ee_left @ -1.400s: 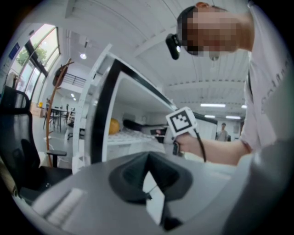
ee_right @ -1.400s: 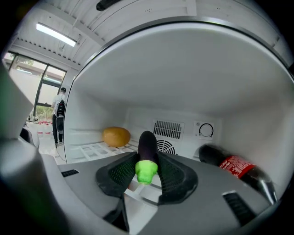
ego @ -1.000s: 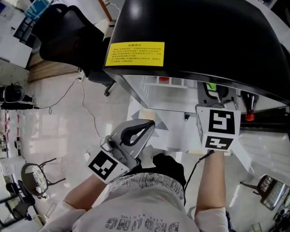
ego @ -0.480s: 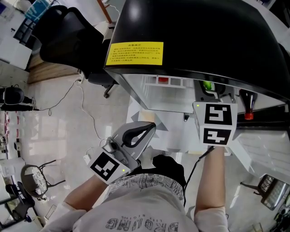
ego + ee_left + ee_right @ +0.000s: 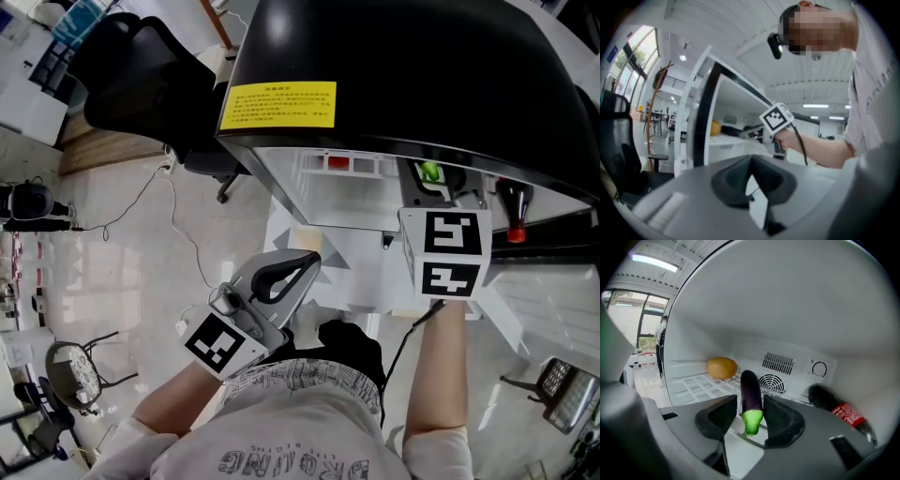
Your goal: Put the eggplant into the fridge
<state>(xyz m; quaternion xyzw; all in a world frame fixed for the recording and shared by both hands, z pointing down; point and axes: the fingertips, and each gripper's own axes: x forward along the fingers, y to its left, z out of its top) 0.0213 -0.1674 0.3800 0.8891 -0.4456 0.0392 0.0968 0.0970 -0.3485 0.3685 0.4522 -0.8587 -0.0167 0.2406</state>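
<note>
Purple eggplant lying on fridge shelf, bottle partly hidden

Glossy pale floor, black office chair upper left, round stool lower left; big windows, ceiling strip lights.

You're in an open lab or office hall, not a home kitchen. The mini fridge stands beside a black office chair on a glossy pale floor. A loose cable trails across that floor, with ceiling strip lights above and tall windows along one side.
</note>
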